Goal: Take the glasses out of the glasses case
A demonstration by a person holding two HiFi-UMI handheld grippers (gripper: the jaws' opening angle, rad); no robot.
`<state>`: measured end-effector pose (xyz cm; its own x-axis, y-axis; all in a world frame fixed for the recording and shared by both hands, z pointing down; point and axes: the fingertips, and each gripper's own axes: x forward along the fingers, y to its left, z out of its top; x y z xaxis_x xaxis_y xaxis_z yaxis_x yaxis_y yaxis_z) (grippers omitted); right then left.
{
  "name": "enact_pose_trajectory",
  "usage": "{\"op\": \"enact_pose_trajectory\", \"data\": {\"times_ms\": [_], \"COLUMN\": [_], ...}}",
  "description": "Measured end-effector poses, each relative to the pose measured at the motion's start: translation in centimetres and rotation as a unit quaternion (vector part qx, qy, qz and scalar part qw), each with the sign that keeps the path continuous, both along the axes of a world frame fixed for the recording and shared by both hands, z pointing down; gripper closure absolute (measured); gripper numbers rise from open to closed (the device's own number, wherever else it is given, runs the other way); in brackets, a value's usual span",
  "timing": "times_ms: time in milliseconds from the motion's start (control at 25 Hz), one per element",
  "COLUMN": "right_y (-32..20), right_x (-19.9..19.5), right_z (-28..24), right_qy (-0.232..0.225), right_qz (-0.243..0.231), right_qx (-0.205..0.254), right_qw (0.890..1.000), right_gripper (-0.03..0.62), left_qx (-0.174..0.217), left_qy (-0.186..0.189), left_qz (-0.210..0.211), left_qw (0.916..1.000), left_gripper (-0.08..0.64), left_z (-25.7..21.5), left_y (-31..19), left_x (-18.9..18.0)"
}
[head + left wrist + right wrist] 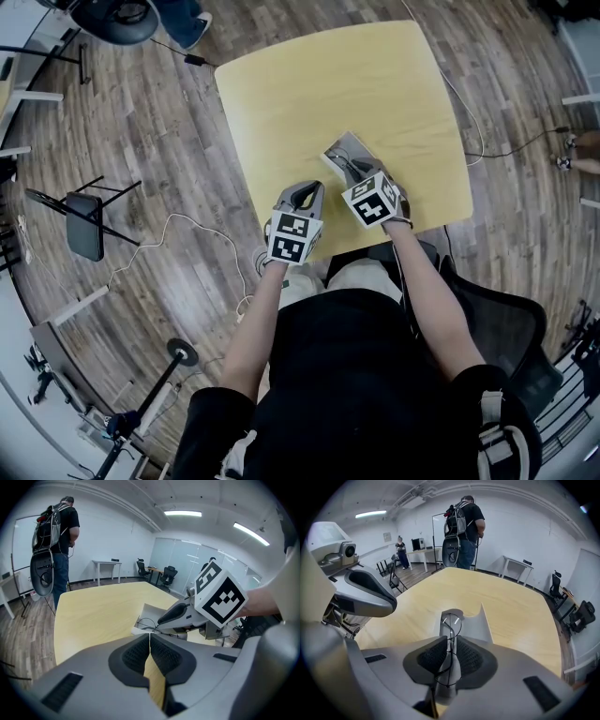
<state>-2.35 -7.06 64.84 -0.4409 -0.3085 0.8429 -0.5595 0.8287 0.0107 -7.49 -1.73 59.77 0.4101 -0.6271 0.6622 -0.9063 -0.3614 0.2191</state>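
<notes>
One pale yellow wooden worktop (309,84), one open grey glasses case (349,147), one pair of thin black wire-framed glasses (451,639), two grey grippers: left gripper (304,191), right gripper (358,171).

Grey-brown wood plank floor (169,122); pale yellow rounded wooden table (319,84) at twelve o'clock; black thin-legged chair (84,225) at nine; white walls (525,536); ceiling strip lights (183,513).

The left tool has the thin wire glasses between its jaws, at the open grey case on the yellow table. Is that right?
No: the right tool has the thin wire glasses between its jaws, at the open grey case on the yellow table. The right gripper view shows it; the left tool is shut and empty.
</notes>
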Motion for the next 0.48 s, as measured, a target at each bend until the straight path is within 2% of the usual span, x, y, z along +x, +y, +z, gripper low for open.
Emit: {"op": "enact_pose_trajectory", "data": {"times_ms": [480], "right_y": [0.1], "right_x": [0.2], "right_z": [1.6], "right_qy": [0.009], "right_qz": [-0.002], "right_qx": [-0.011], "right_qw": [1.000], "right_gripper": [0.551], "left_qx": [-0.005], "left_qy": [-0.003], "left_qz": [-0.003], "left_qw": [1.0000], "left_gripper": [0.535], "left_z": [0.4], "left_y": [0.1], "left_x": [-0.2]}}
